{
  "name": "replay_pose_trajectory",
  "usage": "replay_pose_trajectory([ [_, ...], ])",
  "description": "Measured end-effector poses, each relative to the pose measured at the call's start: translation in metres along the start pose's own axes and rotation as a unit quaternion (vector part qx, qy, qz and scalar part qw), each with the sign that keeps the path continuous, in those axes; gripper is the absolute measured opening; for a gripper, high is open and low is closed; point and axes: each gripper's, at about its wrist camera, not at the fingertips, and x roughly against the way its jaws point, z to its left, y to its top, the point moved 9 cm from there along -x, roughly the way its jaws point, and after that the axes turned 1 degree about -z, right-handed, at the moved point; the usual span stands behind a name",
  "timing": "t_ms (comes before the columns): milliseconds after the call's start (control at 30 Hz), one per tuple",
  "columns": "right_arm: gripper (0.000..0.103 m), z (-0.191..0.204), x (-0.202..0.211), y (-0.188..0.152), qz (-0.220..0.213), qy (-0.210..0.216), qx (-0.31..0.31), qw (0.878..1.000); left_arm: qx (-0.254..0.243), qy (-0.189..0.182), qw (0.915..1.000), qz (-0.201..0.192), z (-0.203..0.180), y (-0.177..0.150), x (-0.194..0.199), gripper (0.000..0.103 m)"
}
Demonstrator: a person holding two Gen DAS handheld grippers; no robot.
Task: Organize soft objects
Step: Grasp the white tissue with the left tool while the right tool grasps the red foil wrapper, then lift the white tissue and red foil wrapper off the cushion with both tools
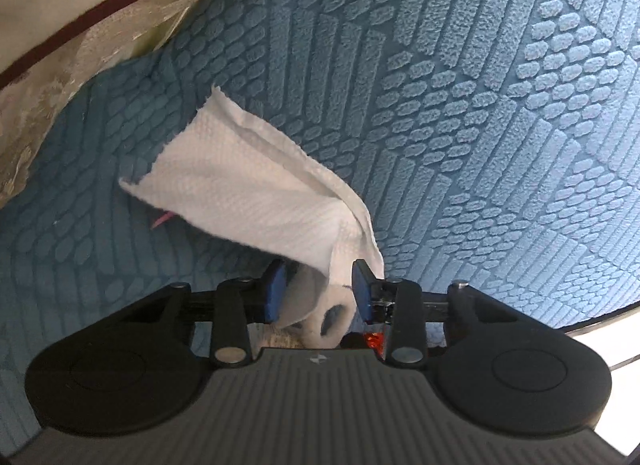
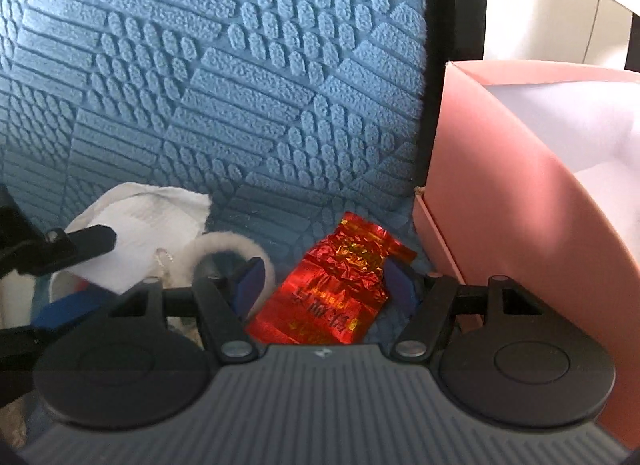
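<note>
A blue cushion (image 1: 460, 105) with a raised pattern of bars and ovals fills both wrist views and serves as the landmark here.

In the left wrist view, the left gripper (image 1: 318, 293) points down at the cushion. A white paper towel (image 1: 248, 189), crumpled and partly unfolded, lies on the cushion and trails back between the two blue pads (image 1: 275, 293). A fuzzy white ring (image 1: 332, 315) sits in the same gap, beneath the towel's near end. The jaws stand partly apart around both soft things; whether the pads actually press on them cannot be told. At the cushion's upper left edge lies a pale patterned fabric (image 1: 72, 53) with a dark red trim.

In the right wrist view, the right gripper (image 2: 324, 285) hovers low over the cushion with its jaws apart, holding nothing. A crinkled red foil packet (image 2: 340, 281) lies flat on the cushion between the two fingers, and neither pad clearly touches it. The paper towel (image 2: 140, 225) and the fuzzy white ring (image 2: 228, 245) lie on the cushion to the left of the packet, with the left gripper's black finger (image 2: 80, 243) over the towel. A pink box (image 2: 520, 185), open at the top with a white inside, stands against the cushion's right edge, just beside the packet.
</note>
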Motion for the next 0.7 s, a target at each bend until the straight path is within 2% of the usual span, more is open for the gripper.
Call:
replay_pose_trajectory([
  [33, 0.068, 0.001, -0.002, -0.001, -0.002, -0.004, 0.002, 1.000, 0.000, 0.002, 1.0000, 0.000, 0.001, 0.000, 0.000, 0.040],
  [67, 0.068, 0.003, -0.003, -0.002, -0.003, -0.008, 0.007, 1.000, -0.002, 0.001, 1.0000, 0.000, 0.000, 0.000, -0.002, 0.031],
  [133, 0.068, 0.010, -0.011, -0.008, -0.005, -0.014, 0.011, 1.000, -0.016, 0.010, 0.9998, 0.006, 0.000, -0.002, -0.004, 0.023],
  [200, 0.068, 0.013, -0.013, -0.010, 0.000, -0.020, 0.023, 1.000, -0.034, 0.027, 0.9991, -0.001, 0.001, -0.003, -0.005, 0.012],
  [300, 0.058, 0.018, -0.015, -0.017, -0.001, -0.040, 0.049, 0.998, -0.040, 0.042, 0.9983, -0.007, 0.006, -0.003, -0.005, 0.005],
  [433, 0.050, 0.023, -0.020, -0.020, -0.005, -0.053, 0.065, 0.996, -0.051, 0.043, 0.9977, -0.015, 0.003, -0.001, 0.003, 0.003],
  [700, 0.047, 0.020, -0.020, -0.018, 0.005, -0.020, 0.053, 0.998, -0.113, 0.045, 0.9919, -0.036, -0.017, -0.001, 0.034, 0.002],
])
